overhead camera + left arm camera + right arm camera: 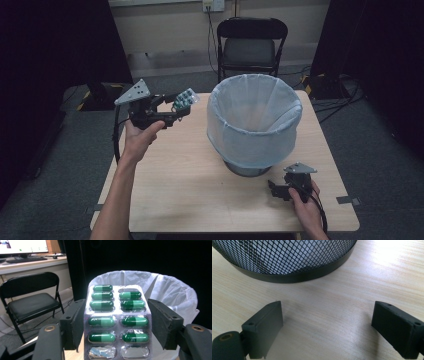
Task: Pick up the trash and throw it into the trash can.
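Blister pack pinched in left tool, at nine o'clock of lined bin.
Right tool spread over worktop.

Two-tone green capsules sit in a shiny silver blister pack between the matte black left hand-held gripper, with a white liner over a black diamond-mesh bin on the pale wood-grain table.
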Action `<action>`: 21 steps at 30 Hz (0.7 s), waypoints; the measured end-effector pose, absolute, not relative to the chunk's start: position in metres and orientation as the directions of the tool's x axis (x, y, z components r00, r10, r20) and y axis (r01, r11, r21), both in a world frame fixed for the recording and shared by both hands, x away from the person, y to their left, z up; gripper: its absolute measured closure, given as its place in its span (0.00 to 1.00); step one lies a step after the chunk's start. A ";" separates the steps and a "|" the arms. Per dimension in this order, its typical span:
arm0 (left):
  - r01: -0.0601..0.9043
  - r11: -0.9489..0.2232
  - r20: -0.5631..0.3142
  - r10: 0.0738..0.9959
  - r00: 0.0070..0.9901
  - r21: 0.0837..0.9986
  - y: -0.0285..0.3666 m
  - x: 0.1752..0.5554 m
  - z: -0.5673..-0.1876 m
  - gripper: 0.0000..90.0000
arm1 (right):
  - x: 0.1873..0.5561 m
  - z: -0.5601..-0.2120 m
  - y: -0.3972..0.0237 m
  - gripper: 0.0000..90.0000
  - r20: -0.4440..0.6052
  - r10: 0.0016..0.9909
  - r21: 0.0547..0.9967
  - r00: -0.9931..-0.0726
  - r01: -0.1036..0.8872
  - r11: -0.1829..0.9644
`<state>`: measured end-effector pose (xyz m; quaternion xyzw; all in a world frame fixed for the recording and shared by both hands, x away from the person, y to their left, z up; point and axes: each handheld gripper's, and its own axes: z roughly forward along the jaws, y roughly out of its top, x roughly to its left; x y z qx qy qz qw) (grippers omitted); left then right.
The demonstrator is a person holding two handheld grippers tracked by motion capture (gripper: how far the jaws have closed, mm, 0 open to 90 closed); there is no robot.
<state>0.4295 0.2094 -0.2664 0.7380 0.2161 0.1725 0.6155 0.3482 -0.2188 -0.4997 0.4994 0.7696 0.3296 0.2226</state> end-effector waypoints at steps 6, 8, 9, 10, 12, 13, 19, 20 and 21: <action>0.096 -0.144 -0.010 0.505 0.863 0.985 0.195 0.433 -0.260 0.38 | 0.348 -0.500 -0.219 0.10 -0.014 0.916 0.729 -0.401 0.623 0.283; 0.094 -0.147 -0.010 0.489 0.872 0.985 0.190 0.433 -0.257 0.38 | 0.348 -0.500 -0.219 0.10 -0.014 0.915 0.730 -0.402 0.622 0.284; 0.090 -0.148 -0.007 0.484 0.875 0.985 0.187 0.433 -0.255 0.38 | 0.348 -0.500 -0.219 0.10 -0.014 0.915 0.730 -0.402 0.622 0.284; 0.086 -0.149 -0.004 0.477 0.879 0.985 0.184 0.433 -0.253 0.38 | 0.348 -0.500 -0.219 0.10 -0.014 0.916 0.730 -0.402 0.622 0.284; 0.084 -0.149 -0.005 0.469 0.883 0.985 0.179 0.433 -0.250 0.38 | 0.348 -0.500 -0.219 0.10 -0.014 0.916 0.730 -0.402 0.622 0.284; 0.089 -0.146 -0.011 0.465 0.885 0.985 0.176 0.434 -0.249 0.38 | 0.348 -0.500 -0.219 0.10 -0.014 0.916 0.729 -0.401 0.623 0.284; 0.102 -0.154 -0.023 0.446 0.895 0.983 0.155 0.440 -0.242 0.38 | 0.348 -0.500 -0.219 0.10 -0.014 0.916 0.729 -0.401 0.623 0.284; 0.103 -0.156 -0.024 0.441 0.897 0.982 0.151 0.441 -0.243 0.38 | 0.348 -0.500 -0.219 0.10 -0.014 0.916 0.729 -0.401 0.623 0.284; 0.104 -0.162 -0.022 0.442 0.897 0.981 0.149 0.441 -0.243 0.38 | 0.348 -0.500 -0.219 0.10 -0.014 0.916 0.729 -0.401 0.623 0.284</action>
